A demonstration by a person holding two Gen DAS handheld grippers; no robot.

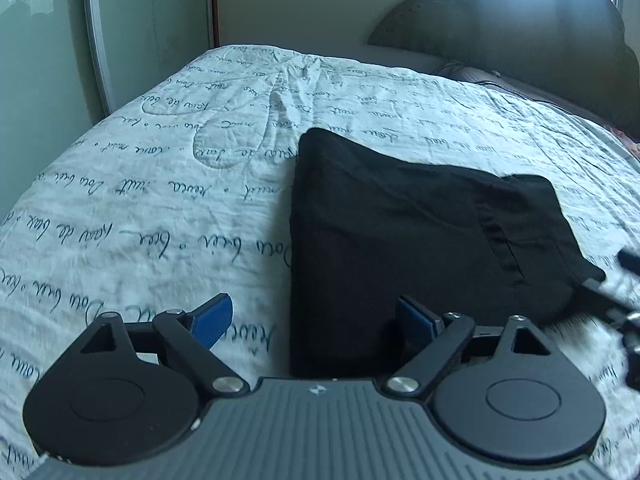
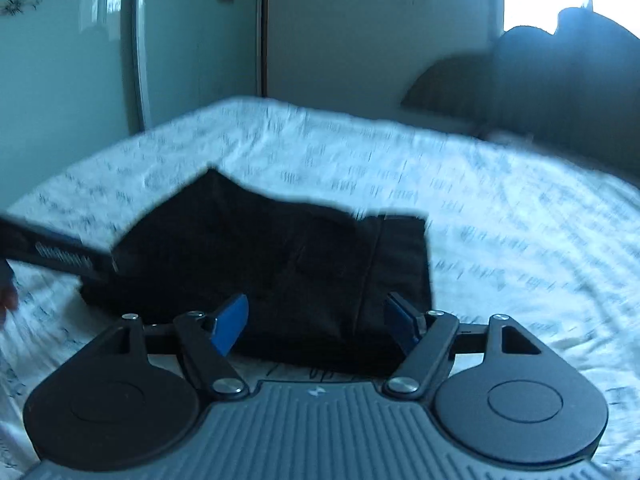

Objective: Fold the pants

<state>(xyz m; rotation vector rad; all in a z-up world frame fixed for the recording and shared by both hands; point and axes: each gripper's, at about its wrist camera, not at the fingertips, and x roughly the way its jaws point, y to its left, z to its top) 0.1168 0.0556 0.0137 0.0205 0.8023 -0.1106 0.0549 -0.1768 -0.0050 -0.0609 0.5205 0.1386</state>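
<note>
Black pants (image 1: 400, 232) lie folded into a compact stack on the bed; they also show in the right wrist view (image 2: 280, 264), blurred. My left gripper (image 1: 316, 316) is open and empty, its blue fingers astride the pants' near left edge. My right gripper (image 2: 318, 322) is open and empty, just in front of the pants' near edge. The right gripper also shows blurred at the right edge of the left wrist view (image 1: 616, 292). The left gripper's body enters the right wrist view (image 2: 60, 256) from the left.
The bed has a white quilt with blue script (image 1: 160, 184). A dark headboard (image 1: 540, 40) stands at the far right. A mirrored wardrobe (image 1: 48, 40) lines the left wall, close to the bed's edge.
</note>
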